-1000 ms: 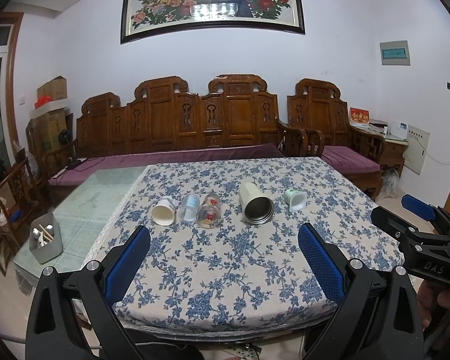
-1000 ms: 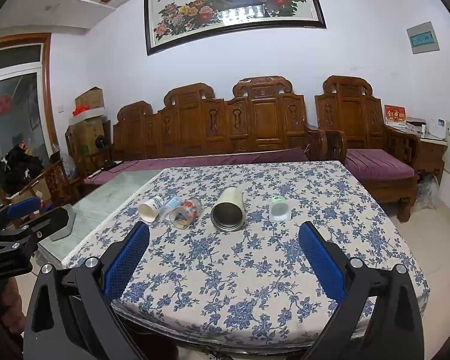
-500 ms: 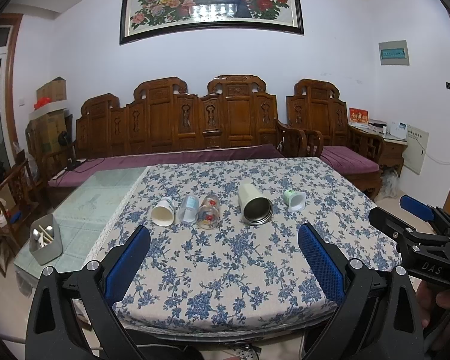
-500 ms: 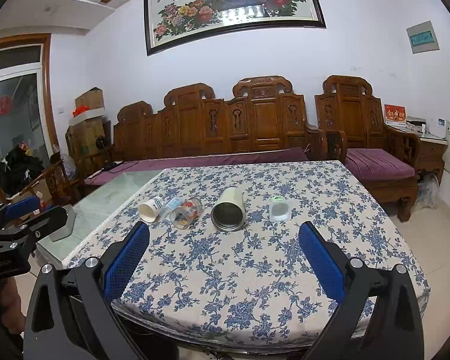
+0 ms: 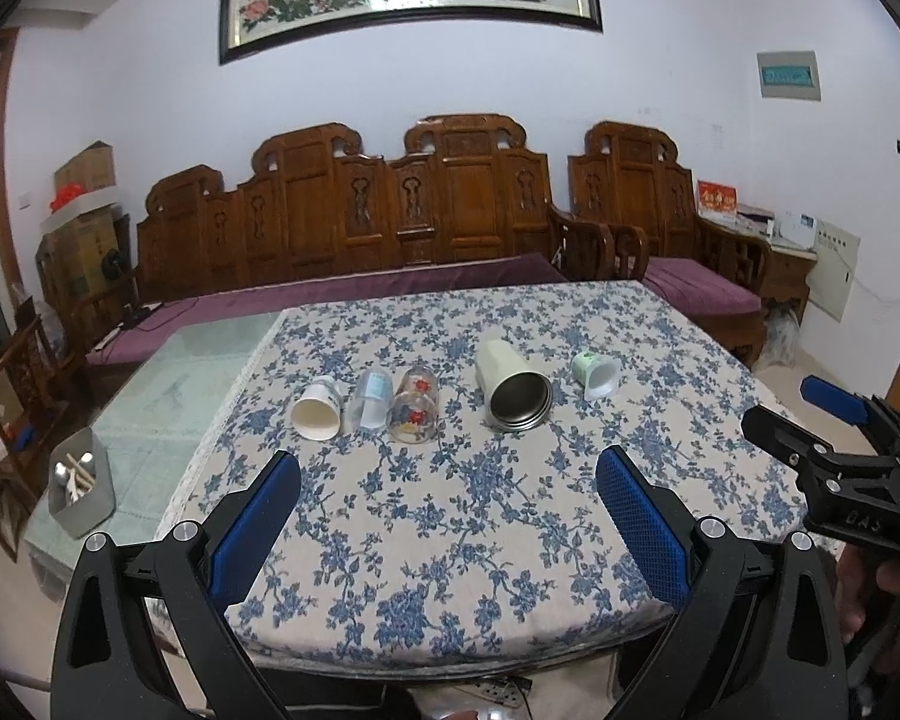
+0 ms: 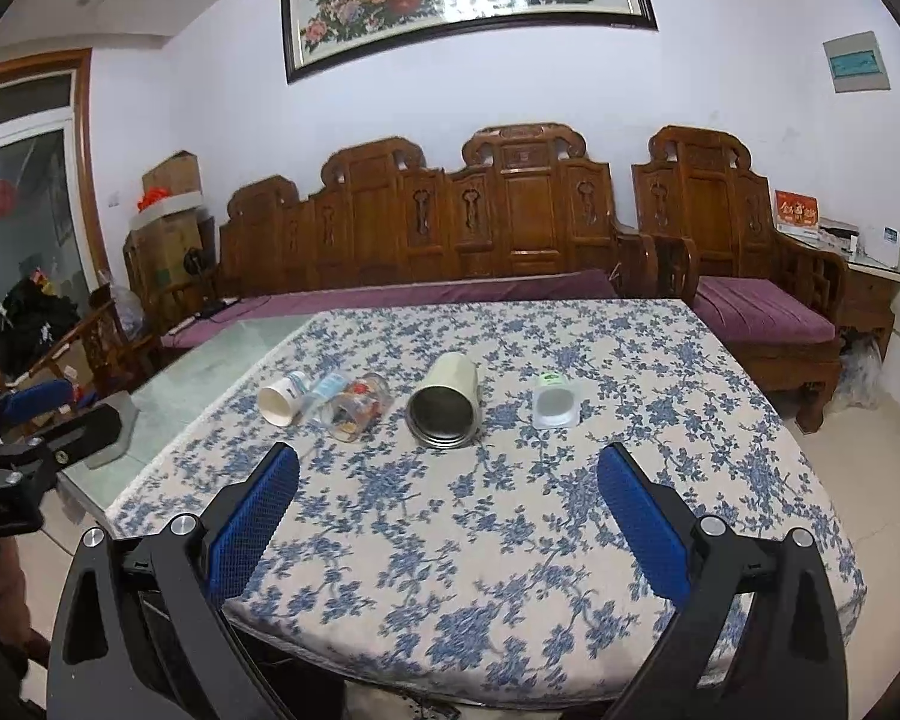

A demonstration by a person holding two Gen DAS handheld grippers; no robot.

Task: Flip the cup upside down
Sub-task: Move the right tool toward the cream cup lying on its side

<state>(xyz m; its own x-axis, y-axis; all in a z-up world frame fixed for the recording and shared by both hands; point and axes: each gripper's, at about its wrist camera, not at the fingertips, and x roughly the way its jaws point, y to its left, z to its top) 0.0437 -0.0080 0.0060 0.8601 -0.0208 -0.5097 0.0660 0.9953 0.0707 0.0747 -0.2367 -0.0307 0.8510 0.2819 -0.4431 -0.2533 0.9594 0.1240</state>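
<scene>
Several cups lie on their sides in a row on the floral tablecloth point(image 5: 450, 516): a white paper cup point(image 5: 316, 410), a clear plastic cup point(image 5: 371, 399), a glass with red flowers point(image 5: 414, 407), a large cream metal cup point(image 5: 512, 384) and a small green-and-white cup point(image 5: 596, 373). They also show in the right wrist view: paper cup point(image 6: 281, 398), glass point(image 6: 360, 404), metal cup point(image 6: 445, 401), small cup point(image 6: 554, 399). My left gripper point(image 5: 447, 480) is open and empty near the table's front edge. My right gripper point(image 6: 447, 480) is open and empty, also short of the cups.
A grey holder with utensils point(image 5: 81, 489) sits on the glass table part at left. A carved wooden sofa point(image 5: 390, 222) with purple cushions stands behind the table. The right gripper shows at the right edge of the left wrist view point(image 5: 840, 450).
Both grippers have moved slightly forward toward the table; the cups appear a little closer. Nothing on the table has moved.
</scene>
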